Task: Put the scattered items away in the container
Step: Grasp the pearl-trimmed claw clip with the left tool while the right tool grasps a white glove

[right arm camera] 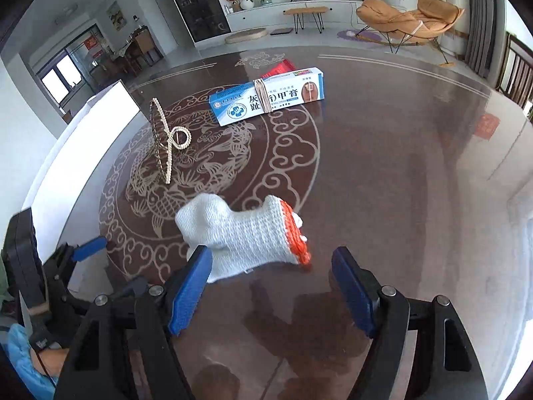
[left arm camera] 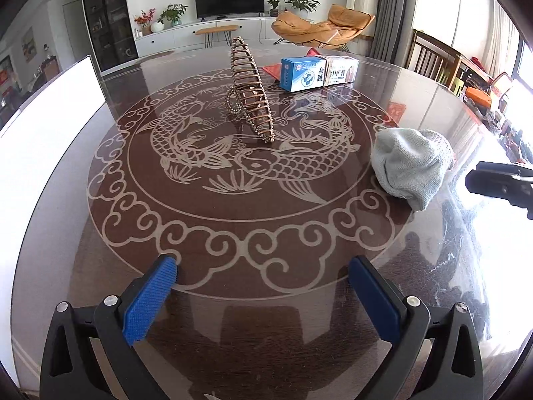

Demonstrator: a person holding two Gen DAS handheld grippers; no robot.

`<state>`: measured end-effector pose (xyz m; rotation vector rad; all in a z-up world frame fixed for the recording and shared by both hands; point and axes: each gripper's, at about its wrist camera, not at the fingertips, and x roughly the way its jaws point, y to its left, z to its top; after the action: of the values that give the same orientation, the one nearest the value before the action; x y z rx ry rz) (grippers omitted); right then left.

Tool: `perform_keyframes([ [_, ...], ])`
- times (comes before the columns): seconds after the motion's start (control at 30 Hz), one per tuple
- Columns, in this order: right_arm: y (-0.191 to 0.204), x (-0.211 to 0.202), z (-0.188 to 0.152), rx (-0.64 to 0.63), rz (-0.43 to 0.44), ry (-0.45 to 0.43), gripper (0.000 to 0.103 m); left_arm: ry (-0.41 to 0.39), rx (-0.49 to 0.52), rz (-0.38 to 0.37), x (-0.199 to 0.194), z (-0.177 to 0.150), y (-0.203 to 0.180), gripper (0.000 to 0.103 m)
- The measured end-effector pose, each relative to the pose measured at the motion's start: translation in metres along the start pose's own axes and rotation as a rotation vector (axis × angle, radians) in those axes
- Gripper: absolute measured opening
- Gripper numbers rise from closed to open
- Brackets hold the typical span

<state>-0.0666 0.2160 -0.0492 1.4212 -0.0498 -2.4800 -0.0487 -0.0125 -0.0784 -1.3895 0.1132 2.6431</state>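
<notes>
Low in the right wrist view, the right gripper (right arm camera: 271,286) stands with its jaws wide apart and nothing between the pads. The glove (right arm camera: 246,236) lies on the table (right arm camera: 399,173) just above the left finger in that frame, its orange cuff toward the right and its body running leftward, so its long axis crosses the line the gripper points along. It sits a little left of the gap's centre, so I judge the next move needs a short advance and a slight shift left before closing.

At the bottom of the left wrist view, the left gripper (left arm camera: 263,286) is also spread wide and empty, well apart from the glove at mid right. The right hand is the nearer. The clip (left arm camera: 250,90) and box (left arm camera: 318,71) lie farther up. The white container (left arm camera: 50,126) sits at left.
</notes>
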Motion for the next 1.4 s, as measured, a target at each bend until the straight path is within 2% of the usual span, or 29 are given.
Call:
perform_keyframes([
  [0.13,-0.009,-0.032,-0.065,-0.053,-0.146,-0.057,0.076,0.001,-0.022,0.011,0.009,0.013,0.006,0.103],
  [0.2,-0.014,-0.041,-0.089,-0.043,-0.171,-0.07,0.076,-0.002,-0.038,0.009,0.019,0.027,0.01,0.103],
  [0.3,-0.014,-0.033,-0.106,-0.046,-0.194,-0.037,0.076,-0.005,-0.067,0.022,0.038,0.056,0.019,0.103],
  [0.33,-0.017,-0.036,-0.112,-0.039,-0.191,-0.065,0.075,-0.005,-0.084,0.031,0.045,0.066,0.024,0.103],
  [0.4,-0.017,-0.036,-0.116,-0.027,-0.191,-0.119,0.077,-0.006,-0.128,0.058,0.058,0.085,0.034,0.103],
  [0.5,-0.016,-0.037,-0.115,-0.024,-0.198,-0.12,0.077,-0.004,-0.165,0.081,0.075,0.109,0.043,0.103],
  [0.57,-0.016,-0.037,-0.114,-0.024,-0.198,-0.121,0.077,0.001,-0.152,0.107,0.086,0.122,0.04,0.103],
  [0.73,-0.013,-0.034,-0.112,-0.025,-0.199,-0.122,0.077,-0.011,-0.134,0.095,0.101,0.142,0.033,0.103],
  [0.8,-0.013,-0.034,-0.112,-0.025,-0.199,-0.122,0.077,-0.008,-0.11,0.073,0.099,0.14,0.035,0.103],
  [0.83,-0.013,-0.033,-0.112,-0.025,-0.199,-0.122,0.077,-0.014,-0.1,0.066,0.096,0.138,0.036,0.097],
  [0.87,-0.013,-0.033,-0.112,-0.024,-0.198,-0.122,0.077,-0.034,-0.102,0.077,0.092,0.136,0.038,0.086],
  [0.9,-0.013,-0.033,-0.112,-0.025,-0.198,-0.122,0.077,-0.054,-0.105,0.068,0.087,0.134,0.04,0.065],
  [0.93,-0.013,-0.033,-0.112,-0.025,-0.198,-0.122,0.077,-0.067,-0.102,0.07,0.083,0.131,0.042,0.04],
  [1.07,-0.013,-0.033,-0.112,-0.025,-0.198,-0.123,0.077,-0.079,-0.09,0.011,0.068,0.11,0.049,0.038],
  [1.23,-0.012,-0.033,-0.112,-0.023,-0.195,-0.123,0.077,-0.058,0.04,-0.017,0.025,0.049,0.039,0.039],
  [1.33,-0.011,-0.032,-0.112,-0.013,-0.202,-0.121,0.077,-0.053,0.063,-0.038,-0.001,0.015,0.039,0.039],
  [1.4,-0.01,-0.029,-0.105,0.026,-0.188,-0.124,0.077,-0.062,0.058,-0.042,-0.01,0.003,0.041,0.039],
])
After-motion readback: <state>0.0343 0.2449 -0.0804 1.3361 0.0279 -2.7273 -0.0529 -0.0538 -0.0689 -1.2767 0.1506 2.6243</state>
